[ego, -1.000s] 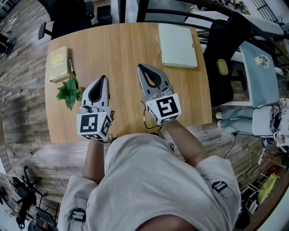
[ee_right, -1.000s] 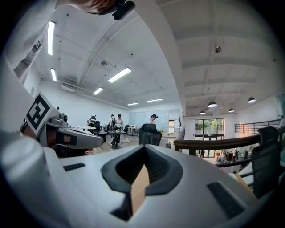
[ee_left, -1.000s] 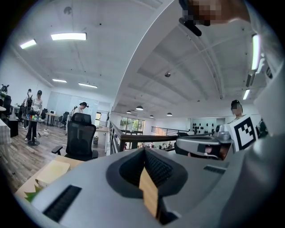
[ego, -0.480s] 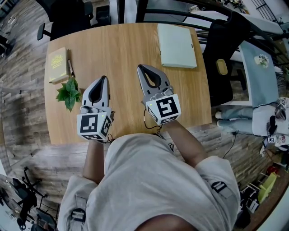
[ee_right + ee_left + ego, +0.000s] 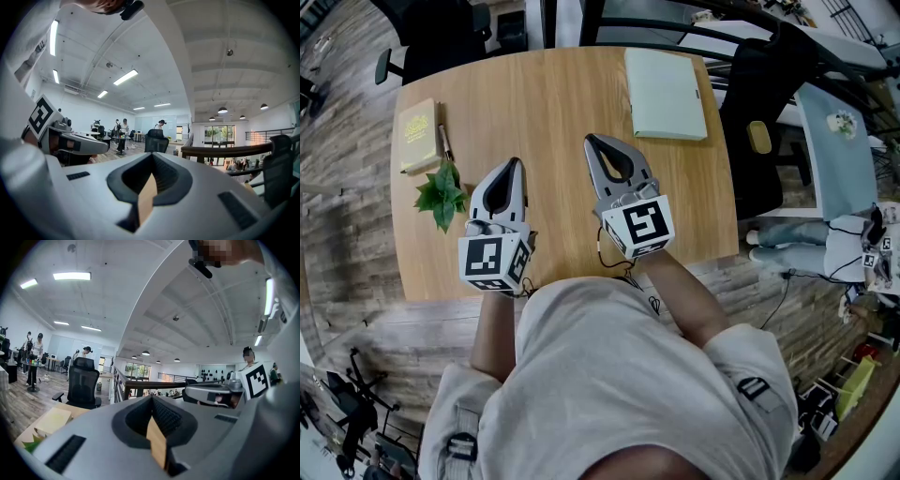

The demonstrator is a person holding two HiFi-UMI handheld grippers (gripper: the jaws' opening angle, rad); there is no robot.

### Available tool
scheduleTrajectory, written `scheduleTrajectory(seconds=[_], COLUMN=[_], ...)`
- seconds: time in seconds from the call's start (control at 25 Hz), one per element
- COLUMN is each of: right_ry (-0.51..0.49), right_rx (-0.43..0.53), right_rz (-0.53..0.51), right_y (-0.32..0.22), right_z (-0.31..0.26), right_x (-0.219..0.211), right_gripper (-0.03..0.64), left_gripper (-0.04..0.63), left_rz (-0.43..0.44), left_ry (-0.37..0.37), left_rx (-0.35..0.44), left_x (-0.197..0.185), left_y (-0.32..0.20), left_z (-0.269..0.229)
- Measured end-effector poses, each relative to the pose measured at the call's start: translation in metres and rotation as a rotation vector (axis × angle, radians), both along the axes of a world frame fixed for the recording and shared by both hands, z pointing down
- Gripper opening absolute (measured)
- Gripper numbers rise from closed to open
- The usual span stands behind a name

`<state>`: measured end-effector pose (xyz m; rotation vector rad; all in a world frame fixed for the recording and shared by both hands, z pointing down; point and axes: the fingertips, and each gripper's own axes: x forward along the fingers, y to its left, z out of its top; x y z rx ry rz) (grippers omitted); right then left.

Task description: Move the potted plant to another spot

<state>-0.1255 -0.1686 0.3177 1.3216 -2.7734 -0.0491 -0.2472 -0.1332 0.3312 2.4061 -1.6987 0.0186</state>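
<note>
The potted plant (image 5: 441, 192) shows as a cluster of green leaves near the left edge of the wooden table (image 5: 553, 103); a corner of its leaves shows low at the left in the left gripper view (image 5: 29, 445). My left gripper (image 5: 517, 163) hovers just right of the plant, jaws together, holding nothing. My right gripper (image 5: 592, 141) is over the table's middle, also shut and empty. In both gripper views the jaws meet at the tip (image 5: 151, 398) (image 5: 152, 155) with only table wood showing through the gap behind.
A yellow book (image 5: 418, 135) with a pen (image 5: 444, 142) beside it lies behind the plant. A pale green notebook (image 5: 665, 94) sits at the far right of the table. Black chairs (image 5: 441, 33) stand behind and to the right (image 5: 759, 122).
</note>
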Motion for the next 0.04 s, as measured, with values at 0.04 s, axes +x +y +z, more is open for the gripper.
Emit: scheduleTrajectory(seconds=[0.04], right_ry=[0.0], right_rx=[-0.001], right_rz=[0.0], right_y=[-0.0003], right_z=[0.0003], right_x=[0.0], right_gripper=[0.003], left_gripper=[0.012], left_rz=[0.0], left_ry=[-0.001], left_rx=[-0.001], left_x=[0.0001], left_y=[-0.0003], left_z=[0.0004])
